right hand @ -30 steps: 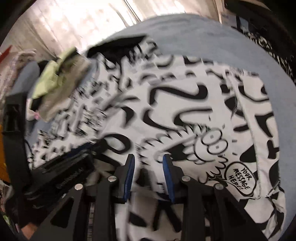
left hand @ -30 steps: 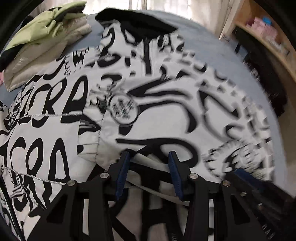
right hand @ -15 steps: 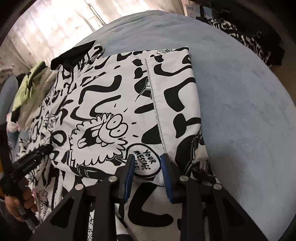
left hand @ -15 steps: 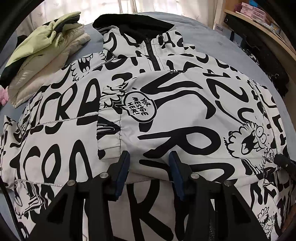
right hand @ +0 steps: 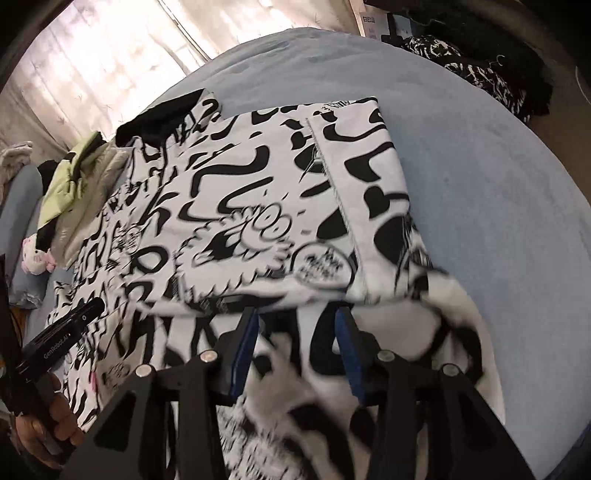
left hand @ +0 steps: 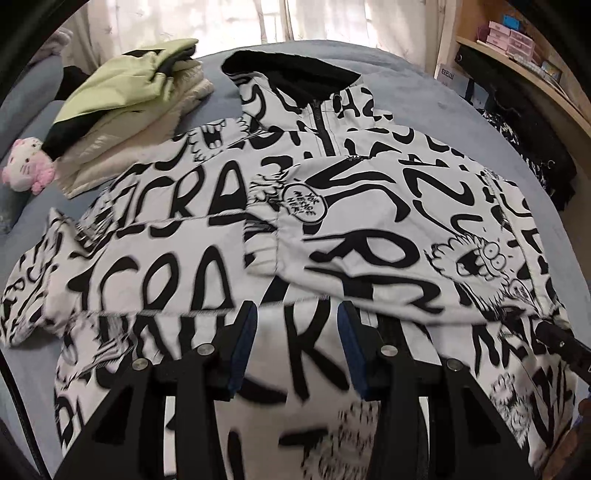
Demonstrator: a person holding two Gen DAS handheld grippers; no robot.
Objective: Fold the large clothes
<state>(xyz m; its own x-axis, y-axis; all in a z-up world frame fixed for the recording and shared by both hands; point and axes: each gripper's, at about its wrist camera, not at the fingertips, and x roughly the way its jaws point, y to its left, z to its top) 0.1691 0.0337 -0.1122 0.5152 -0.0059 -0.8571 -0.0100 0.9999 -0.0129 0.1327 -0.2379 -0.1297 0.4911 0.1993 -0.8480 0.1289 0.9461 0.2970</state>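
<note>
Fingers of the left gripper [left hand: 295, 325] stand apart over the jacket [left hand: 354, 206], nothing pinched; the right gripper [right hand: 295, 321] jaws have just been opening, fabric under them but not pressed. Black-and-white graffiti jacket lies flat on the blue bed [right hand: 480, 177], long axis running away from the cameras, black collar at the far end, one sleeve folded across the front. Readable: "YOUR MESSAGE HERE" bubble, big "CRA" letters. Folded green-cream clothes [left hand: 125, 103] and pink plush [left hand: 26, 166] beside it. Shelf [left hand: 517, 48] holds pink boxes.

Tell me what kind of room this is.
Probably a bedroom: the printed jacket lies on a blue bed, with a pink plush toy beside folded clothes and curtains behind.
</note>
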